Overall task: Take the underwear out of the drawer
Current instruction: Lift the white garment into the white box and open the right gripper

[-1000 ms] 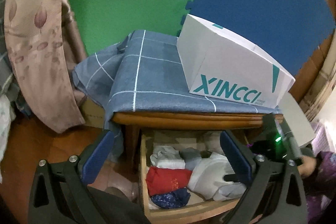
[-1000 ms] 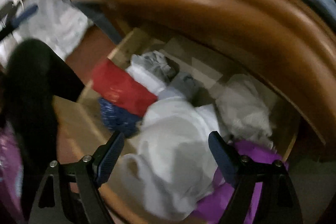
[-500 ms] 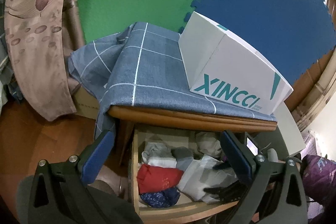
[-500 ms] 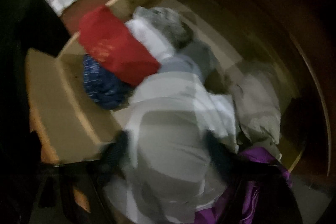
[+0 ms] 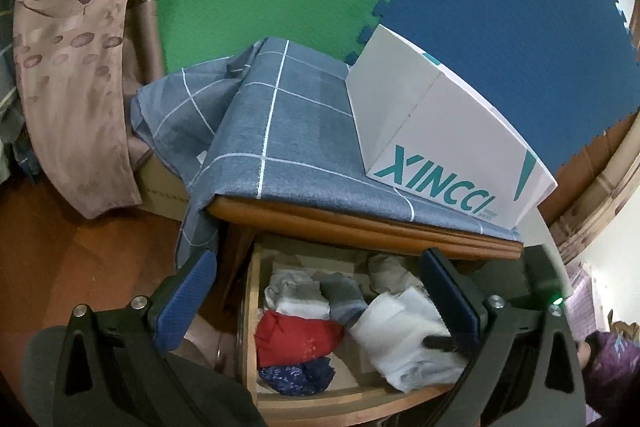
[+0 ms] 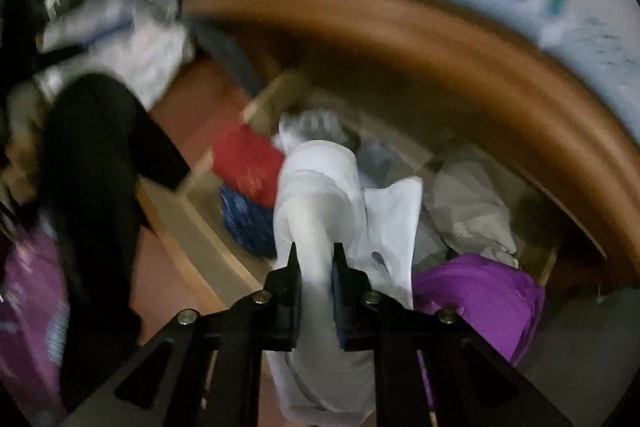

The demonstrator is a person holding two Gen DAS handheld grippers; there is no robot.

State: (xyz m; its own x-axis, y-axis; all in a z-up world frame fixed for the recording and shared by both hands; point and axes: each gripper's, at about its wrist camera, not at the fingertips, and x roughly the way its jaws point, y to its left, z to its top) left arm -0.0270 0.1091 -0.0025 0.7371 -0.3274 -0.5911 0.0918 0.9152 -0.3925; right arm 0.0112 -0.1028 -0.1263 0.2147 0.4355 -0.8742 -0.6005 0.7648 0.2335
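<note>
Over drawer (image 6: 188, 223): right gripper (image 6: 314, 267) pinches white underwear (image 6: 320, 195), elongated away.

Black plastic frames on both grippers, built of angled struts with triangular cut-outs. Left gripper (image 5: 318, 301): two flat fingers (image 5: 187, 297) faced with blue textured pads, silver round screws at the joints, four showing along the frame. Small green light glowing on a dark housing at the right edge of the left wrist view. Right gripper (image 6: 314, 285): same black struts, four silver screws in a row, blue pads on the inner faces of narrow black fingers (image 6: 290, 291). Purple patterned sleeve (image 5: 612, 367) at the lower right of the left wrist view. Black trouser leg (image 6: 92, 163) at the left of the blurred right wrist view, purple fabric below it.
</note>
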